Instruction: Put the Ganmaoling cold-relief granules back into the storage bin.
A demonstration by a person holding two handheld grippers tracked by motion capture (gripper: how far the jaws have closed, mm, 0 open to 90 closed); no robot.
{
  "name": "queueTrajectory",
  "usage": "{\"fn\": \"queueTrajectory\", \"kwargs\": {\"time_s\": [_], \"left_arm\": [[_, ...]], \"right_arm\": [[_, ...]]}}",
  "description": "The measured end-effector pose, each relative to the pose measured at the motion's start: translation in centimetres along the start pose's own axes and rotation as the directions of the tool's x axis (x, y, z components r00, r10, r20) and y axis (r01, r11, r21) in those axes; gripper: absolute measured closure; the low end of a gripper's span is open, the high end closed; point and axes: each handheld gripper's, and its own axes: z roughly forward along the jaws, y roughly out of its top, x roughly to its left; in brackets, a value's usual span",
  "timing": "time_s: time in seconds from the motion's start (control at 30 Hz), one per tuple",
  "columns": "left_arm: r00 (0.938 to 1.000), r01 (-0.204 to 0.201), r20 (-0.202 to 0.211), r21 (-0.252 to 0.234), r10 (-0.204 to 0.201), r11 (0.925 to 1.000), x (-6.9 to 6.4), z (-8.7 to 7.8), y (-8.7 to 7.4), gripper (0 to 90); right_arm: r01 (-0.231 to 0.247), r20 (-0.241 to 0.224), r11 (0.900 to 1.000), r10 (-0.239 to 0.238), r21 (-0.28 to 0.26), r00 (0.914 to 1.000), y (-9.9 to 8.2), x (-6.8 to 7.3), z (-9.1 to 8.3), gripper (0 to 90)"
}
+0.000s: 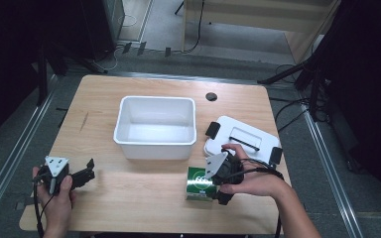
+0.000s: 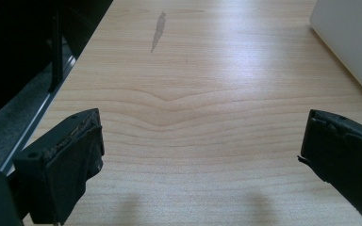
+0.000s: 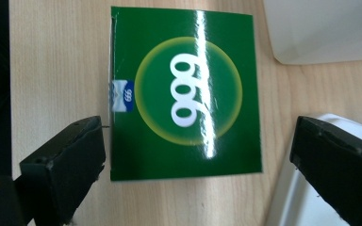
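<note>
Pick not yet made: green box (image 3: 184, 94) flat on table (image 1: 144, 198) at 5 o'clock of empty white bin (image 1: 155, 127), bracketed by wide-open right gripper (image 3: 198, 155) without contact; left gripper (image 2: 200, 160) wide, idle at 8 o'clock; grasp and transfer outstanding.

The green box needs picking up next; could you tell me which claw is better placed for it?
Right. The right claw hangs open over the green box, jaws either side; the left claw faces bare table.
</note>
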Motion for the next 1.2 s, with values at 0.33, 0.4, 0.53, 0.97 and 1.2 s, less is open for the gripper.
{"fn": "queueTrajectory", "kwargs": {"time_s": [0.33,0.4,0.53,0.97,1.2], "left_arm": [[1.0000,0.002,0.003,0.000,-0.002,1.0000,0.0,0.0,0.0,0.6],[1.0000,0.003,0.002,0.000,-0.003,1.0000,0.0,0.0,0.0,0.6],[1.0000,0.002,0.002,0.000,-0.002,1.0000,0.0,0.0,0.0,0.6],[1.0000,0.004,0.004,-0.002,-0.004,1.0000,0.0,0.0,0.0,0.6],[1.0000,0.004,0.005,0.000,-0.004,1.0000,0.1,0.0,0.0,0.6]], "right_arm": [[-0.016,-0.041,0.9994,0.017,0.031,0.9990,0.3,-0.1,1.6,6.0],[-0.016,-0.043,0.9993,0.017,0.034,0.9989,0.3,-0.2,2.0,5.9],[0.002,-0.047,0.9987,0.001,0.052,0.9989,0.4,0.1,2.5,3.1],[0.001,-0.066,0.9970,0.004,0.077,0.9978,0.8,-0.2,3.7,6.9],[0.004,-0.089,0.9968,0.004,0.080,0.9960,1.1,-0.4,3.9,13.6]]}}
